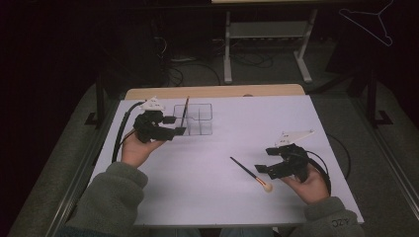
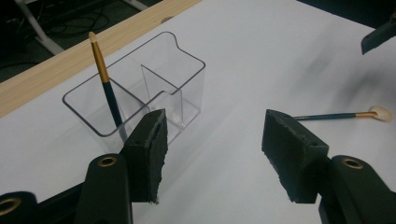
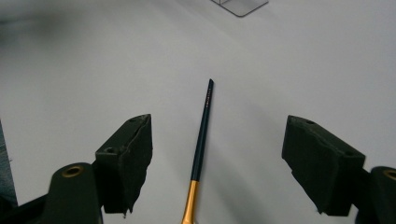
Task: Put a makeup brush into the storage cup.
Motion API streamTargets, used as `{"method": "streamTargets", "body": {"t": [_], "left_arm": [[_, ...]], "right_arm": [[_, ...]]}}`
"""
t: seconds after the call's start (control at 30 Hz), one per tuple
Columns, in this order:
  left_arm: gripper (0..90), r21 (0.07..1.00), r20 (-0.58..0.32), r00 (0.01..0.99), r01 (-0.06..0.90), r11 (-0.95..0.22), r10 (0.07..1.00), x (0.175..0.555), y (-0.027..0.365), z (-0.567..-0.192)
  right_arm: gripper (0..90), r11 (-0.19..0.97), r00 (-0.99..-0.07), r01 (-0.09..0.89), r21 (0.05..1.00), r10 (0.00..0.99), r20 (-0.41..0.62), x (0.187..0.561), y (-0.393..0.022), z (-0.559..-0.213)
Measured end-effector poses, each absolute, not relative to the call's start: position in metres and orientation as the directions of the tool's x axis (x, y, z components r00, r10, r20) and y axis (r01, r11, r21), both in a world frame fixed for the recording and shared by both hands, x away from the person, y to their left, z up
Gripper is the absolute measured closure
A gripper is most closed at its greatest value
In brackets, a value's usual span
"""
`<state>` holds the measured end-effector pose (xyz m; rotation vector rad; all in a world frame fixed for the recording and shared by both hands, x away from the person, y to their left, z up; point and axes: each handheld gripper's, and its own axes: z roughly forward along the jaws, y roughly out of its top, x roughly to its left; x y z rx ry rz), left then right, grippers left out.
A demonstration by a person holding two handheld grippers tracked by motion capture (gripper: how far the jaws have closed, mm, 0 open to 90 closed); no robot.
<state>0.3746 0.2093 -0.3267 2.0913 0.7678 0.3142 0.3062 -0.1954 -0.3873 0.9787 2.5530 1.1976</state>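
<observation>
Right gripper view: your right tongs (image 3: pixel 217 163) stand open, straddling the brush (image 3: pixel 201 140) flat on the table (image 3: pixel 70 60), handle pointing straight ahead. Left tongs (image 2: pixel 212 158) open, empty, beside the organizer (image 2: pixel 187 70).

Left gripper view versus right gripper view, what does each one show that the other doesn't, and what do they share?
The left gripper view alone shows the wooden table edge and a brush standing in the clear organizer's left compartment. The right gripper view alone shows a close look at the lying brush's dark handle and gold ferrule between its own open fingers. Both show the white table surface, the clear organizer and the lying brush.
</observation>
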Motion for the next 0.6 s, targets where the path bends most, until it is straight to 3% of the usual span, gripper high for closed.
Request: {"method": "streamTargets", "body": {"t": [0.6], "left_arm": [[32.2, 0.783, -0.033, 0.790, 0.401, -0.475, 0.612, 0.341, 0.212, -0.342]], "right_arm": [[24.1, 0.495, -0.759, 0.510, 0.703, 0.644, 0.098, 0.303, -0.191, -0.388]]}}
